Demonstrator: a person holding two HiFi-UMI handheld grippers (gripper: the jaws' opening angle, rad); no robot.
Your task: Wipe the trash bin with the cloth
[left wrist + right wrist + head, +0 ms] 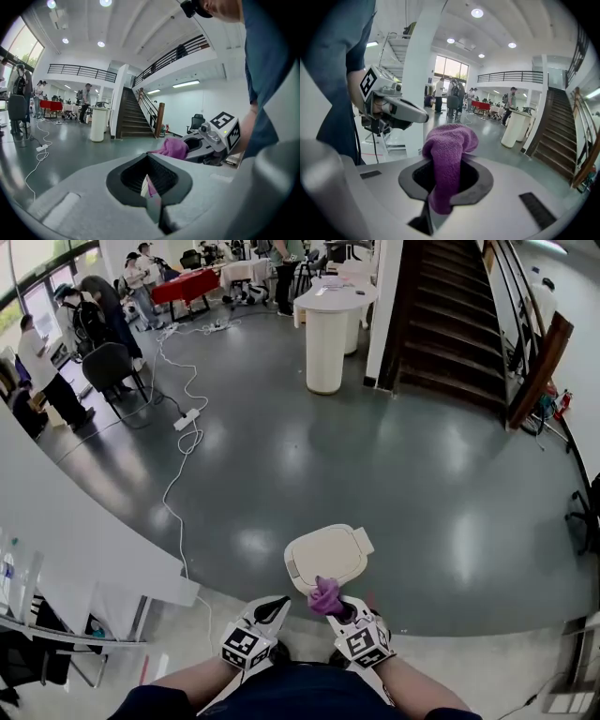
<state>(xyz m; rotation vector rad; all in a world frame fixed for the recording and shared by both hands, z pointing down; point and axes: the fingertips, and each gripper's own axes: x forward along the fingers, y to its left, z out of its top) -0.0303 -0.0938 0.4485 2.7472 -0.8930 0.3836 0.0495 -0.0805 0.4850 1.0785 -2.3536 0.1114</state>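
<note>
Risking losing the purple cloth [324, 595] from the right tongs [337, 608], clamping only one bunched fold of it, when dragging it over the lid. Also risking shoving or tipping the light-looking trash bin [328, 557] on the smooth floor, holding the left tongs [275, 607] pressed together, empty, instead of bracing it. Standing just ahead of both tongs, showing a cream, rounded lid lying shut.

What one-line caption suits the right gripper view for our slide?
Right gripper shut on a purple knitted cloth, the left gripper beside it, a grey-floored hall beyond.
</note>
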